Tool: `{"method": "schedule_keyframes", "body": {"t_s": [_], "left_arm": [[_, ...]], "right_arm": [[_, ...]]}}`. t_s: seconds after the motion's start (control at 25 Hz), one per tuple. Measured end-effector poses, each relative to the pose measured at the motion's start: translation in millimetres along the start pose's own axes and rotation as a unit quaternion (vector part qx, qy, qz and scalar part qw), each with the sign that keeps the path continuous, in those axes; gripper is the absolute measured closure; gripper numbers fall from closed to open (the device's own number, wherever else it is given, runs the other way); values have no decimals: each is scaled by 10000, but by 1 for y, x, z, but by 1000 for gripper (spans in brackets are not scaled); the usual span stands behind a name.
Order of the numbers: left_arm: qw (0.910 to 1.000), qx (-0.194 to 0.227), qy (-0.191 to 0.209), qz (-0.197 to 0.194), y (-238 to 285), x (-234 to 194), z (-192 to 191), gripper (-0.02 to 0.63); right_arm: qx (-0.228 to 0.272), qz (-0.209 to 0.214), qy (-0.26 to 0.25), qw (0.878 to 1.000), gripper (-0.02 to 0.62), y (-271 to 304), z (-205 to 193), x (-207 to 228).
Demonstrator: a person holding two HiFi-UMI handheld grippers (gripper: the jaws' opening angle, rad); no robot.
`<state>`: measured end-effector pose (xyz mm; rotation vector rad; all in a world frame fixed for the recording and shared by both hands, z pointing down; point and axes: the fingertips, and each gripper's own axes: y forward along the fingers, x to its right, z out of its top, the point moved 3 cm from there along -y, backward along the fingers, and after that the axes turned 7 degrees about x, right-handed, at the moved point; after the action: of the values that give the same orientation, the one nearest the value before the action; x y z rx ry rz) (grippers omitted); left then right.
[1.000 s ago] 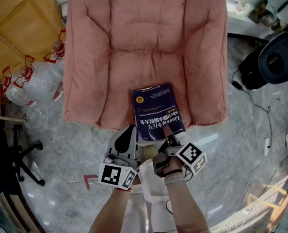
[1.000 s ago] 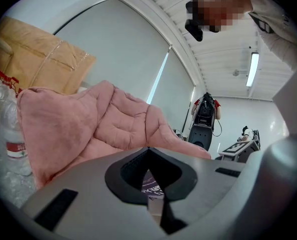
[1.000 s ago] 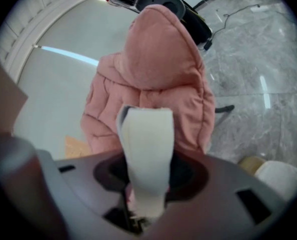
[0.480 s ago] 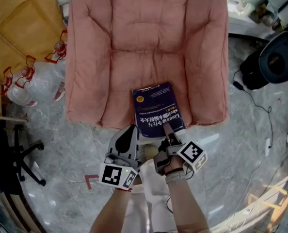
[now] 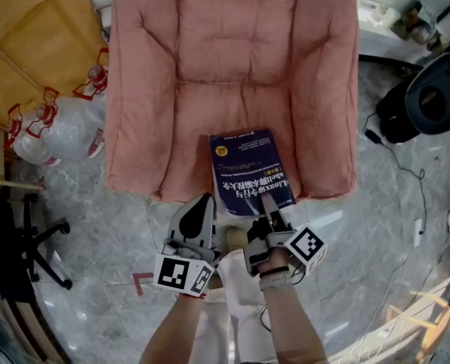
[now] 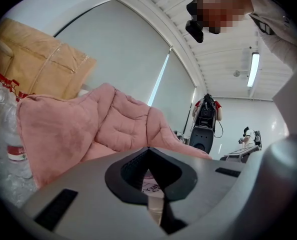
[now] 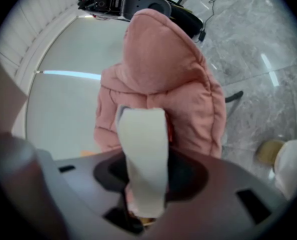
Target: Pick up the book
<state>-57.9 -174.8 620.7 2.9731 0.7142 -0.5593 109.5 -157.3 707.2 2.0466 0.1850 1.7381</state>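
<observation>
Filling most of your head view, the pink padded chair (image 5: 225,74) carries the dark blue book (image 5: 244,165) lying flat at the front edge of its seat, with the near end jutting out toward you. Your right gripper (image 5: 270,205) is clamped on that near end, and the pale page block shows wedged between its jaws in the right gripper view. Your left gripper (image 5: 204,202) sits just beside the book's near left corner, jaws closed together, tips meeting.

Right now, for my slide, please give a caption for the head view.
Right gripper grips the near edge of the blue book on the pink cushion; left gripper hangs shut beside it.
</observation>
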Motion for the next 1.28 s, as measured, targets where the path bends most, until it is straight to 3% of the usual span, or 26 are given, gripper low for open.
{"method": "schedule_keyframes", "body": {"t_s": [0.4,1.28], "left_arm": [[10000,62,75,-4,7,3,19,597],[9994,222,207,-141,36,14,60,597]], "right_arm": [[-107,364,-185,9991,419,-6,10,-21],[-300,692,-395,9964,419,-13,26,-69]]}}
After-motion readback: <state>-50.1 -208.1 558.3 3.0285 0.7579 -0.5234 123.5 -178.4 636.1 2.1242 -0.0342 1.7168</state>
